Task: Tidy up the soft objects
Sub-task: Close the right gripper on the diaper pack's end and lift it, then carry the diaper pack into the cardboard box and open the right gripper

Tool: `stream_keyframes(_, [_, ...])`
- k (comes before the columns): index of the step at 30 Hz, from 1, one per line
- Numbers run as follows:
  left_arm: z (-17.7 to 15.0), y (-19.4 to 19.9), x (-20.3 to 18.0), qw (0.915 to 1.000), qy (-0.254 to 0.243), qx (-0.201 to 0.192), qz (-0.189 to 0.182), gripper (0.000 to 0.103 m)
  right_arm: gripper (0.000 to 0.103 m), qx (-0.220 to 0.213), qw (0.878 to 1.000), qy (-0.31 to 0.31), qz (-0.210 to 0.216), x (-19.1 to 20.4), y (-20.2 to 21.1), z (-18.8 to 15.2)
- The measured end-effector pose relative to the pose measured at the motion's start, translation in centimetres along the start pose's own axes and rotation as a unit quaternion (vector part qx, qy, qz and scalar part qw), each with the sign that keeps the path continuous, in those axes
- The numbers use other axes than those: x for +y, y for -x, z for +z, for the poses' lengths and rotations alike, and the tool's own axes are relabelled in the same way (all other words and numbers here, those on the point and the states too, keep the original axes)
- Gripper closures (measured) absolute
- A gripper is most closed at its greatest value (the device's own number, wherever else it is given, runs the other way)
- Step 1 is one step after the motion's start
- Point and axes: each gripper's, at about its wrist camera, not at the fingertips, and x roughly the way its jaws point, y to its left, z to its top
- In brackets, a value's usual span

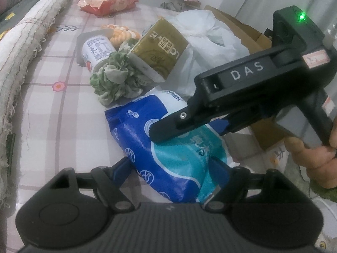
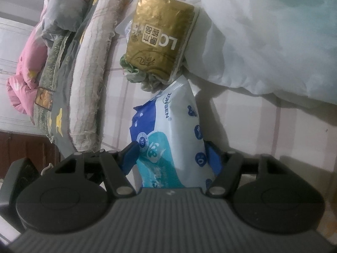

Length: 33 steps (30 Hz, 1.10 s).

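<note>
Both tools (image 1: 170, 168) (image 2: 171, 154) astride wipes pack (image 1: 168, 147)

Dim, flat indoor light with a bluish cast. Soft shadow under the white plastic bag (image 2: 263, 42) on the bed sheet (image 2: 273, 126). Green LED (image 1: 302, 17) glowing with slight bloom. Strong fisheye bending and dark corners; slightly soft, noisy detail throughout.

Blue-white-teal wipes pack (image 1: 168, 147); gold tissue pack (image 1: 160, 48); pink-checked sheet (image 1: 52, 116).
</note>
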Motion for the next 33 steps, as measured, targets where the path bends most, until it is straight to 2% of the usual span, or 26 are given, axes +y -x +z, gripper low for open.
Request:
stream_keyframes(12, [-0.1, 1.0, -0.8, 0.9998, 0.006, -0.004, 0.02, 0.023, 0.052, -0.007, 1.0, 0.016, 0.003, 0.6, 0.1, -0.5])
stream_keyframes(18, [0.3, 4.5, -1.7, 0.9978, -0.004, -0.043, 0.051, 0.023, 0.052, -0.019, 0.998, 0.041, 0.032, 2.8, 1.2, -1.0])
stream_keyframes(23, [2.0, 8.0, -3.5, 0.9927, -0.032, -0.092, 0.071, 0.023, 0.052, -0.057, 0.993, 0.081, 0.062, 5.3, 4.1, -1.2])
stream_keyframes(26, [3.7, 9.1, -5.3, 0.9891, -0.059, -0.116, 0.07, 0.023, 0.052, -0.089, 0.989, 0.094, 0.078, 5.9, 6.8, -0.9])
stream_keyframes(30, [6.9, 8.8, -9.0, 0.9842, -0.102, -0.133, 0.057, 0.023, 0.052, -0.141, 0.982, 0.093, 0.086, 4.8, 11.4, -0.4])
stream_keyframes(33, [9.5, 7.3, -12.5, 0.9803, -0.142, -0.132, 0.04, 0.023, 0.052, -0.18, 0.977, 0.077, 0.084, 2.7, 15.0, 0.0])
